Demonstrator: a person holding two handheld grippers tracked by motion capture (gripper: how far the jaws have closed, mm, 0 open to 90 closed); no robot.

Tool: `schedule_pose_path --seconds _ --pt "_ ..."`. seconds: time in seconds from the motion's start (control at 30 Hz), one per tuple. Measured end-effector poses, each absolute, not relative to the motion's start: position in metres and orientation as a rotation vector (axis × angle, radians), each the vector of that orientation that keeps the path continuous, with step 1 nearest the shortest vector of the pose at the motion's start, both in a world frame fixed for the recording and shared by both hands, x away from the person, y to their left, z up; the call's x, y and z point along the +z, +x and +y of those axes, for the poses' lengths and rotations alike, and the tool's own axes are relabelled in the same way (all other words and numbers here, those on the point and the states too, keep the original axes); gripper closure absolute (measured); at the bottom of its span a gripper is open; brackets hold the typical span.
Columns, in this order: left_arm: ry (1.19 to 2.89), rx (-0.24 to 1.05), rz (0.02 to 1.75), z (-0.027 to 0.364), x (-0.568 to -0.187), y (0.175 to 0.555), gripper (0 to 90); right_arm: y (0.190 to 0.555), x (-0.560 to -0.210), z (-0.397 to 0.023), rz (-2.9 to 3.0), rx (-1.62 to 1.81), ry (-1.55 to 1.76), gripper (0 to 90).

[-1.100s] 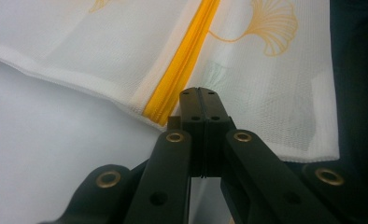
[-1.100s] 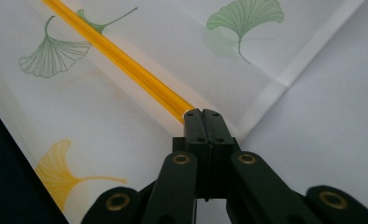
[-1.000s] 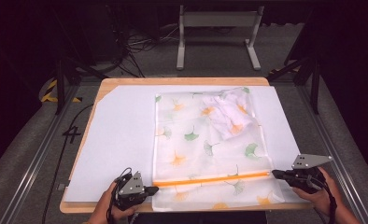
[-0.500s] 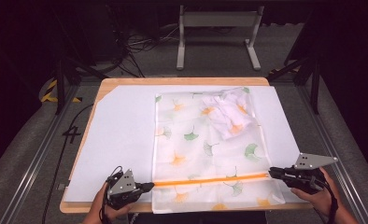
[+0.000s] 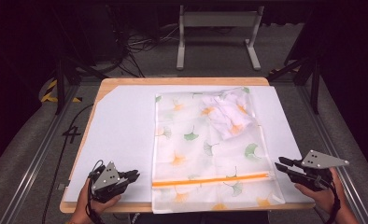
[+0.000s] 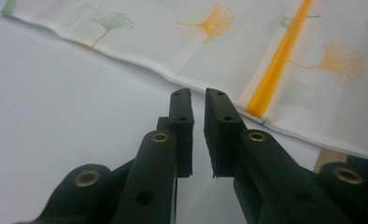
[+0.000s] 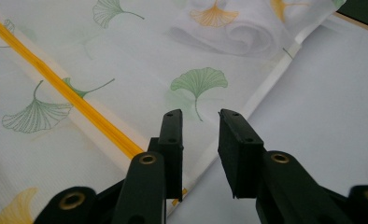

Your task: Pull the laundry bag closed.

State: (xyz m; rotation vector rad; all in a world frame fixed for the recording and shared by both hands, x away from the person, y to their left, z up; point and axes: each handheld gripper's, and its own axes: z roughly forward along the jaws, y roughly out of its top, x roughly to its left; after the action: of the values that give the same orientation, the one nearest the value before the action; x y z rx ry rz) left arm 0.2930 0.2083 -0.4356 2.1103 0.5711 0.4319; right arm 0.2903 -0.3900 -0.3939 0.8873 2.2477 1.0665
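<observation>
The translucent white zip bag printed with orange and green ginkgo leaves [image 5: 210,149] lies flat on the right half of the white sheet [image 5: 121,135] that covers the wooden bench [image 5: 182,80]. Its long axis runs from the near edge to the far edge, and its orange zipper strip [image 5: 210,180] crosses it near the near edge, parallel to that edge. There is one bag, and one crumpled white cloth [image 5: 229,114] sits inside it toward the far right corner.

The left gripper [image 5: 131,175] rests at the near left of the sheet, its jaws released with a narrow gap, empty, pointing toward the bag's left edge and just short of it; in the left gripper view [image 6: 198,100] the zipper's end lies just beyond the tips.

The right gripper [image 5: 281,164] sits at the near right corner, jaws parted and empty, aimed at the bag's right edge. In the right gripper view [image 7: 200,122] that edge runs between the tips, with the orange strip ending beside the left jaw.

Two hands hold the two grippers: left hand [image 5: 91,203], right hand [image 5: 324,196].
</observation>
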Motion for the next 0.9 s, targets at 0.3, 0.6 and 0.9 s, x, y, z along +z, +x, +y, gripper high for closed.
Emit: schedule_pose_path --seconds 0.3,0.6,0.9 --pt "2.093 0.465 0.609 0.217 -0.434 0.3 79.1 0.292 -0.395 -0.393 2.199 1.059 0.903 66.2" --pt "2.062 0.503 0.652 0.226 -0.433 0.307 67.6 0.296 -0.401 -0.406 2.11 1.075 0.99 56.4" --pt "2.035 0.545 0.708 0.236 -0.434 0.314 52.8 0.295 -0.41 -0.418 2.021 1.045 1.076 45.1"
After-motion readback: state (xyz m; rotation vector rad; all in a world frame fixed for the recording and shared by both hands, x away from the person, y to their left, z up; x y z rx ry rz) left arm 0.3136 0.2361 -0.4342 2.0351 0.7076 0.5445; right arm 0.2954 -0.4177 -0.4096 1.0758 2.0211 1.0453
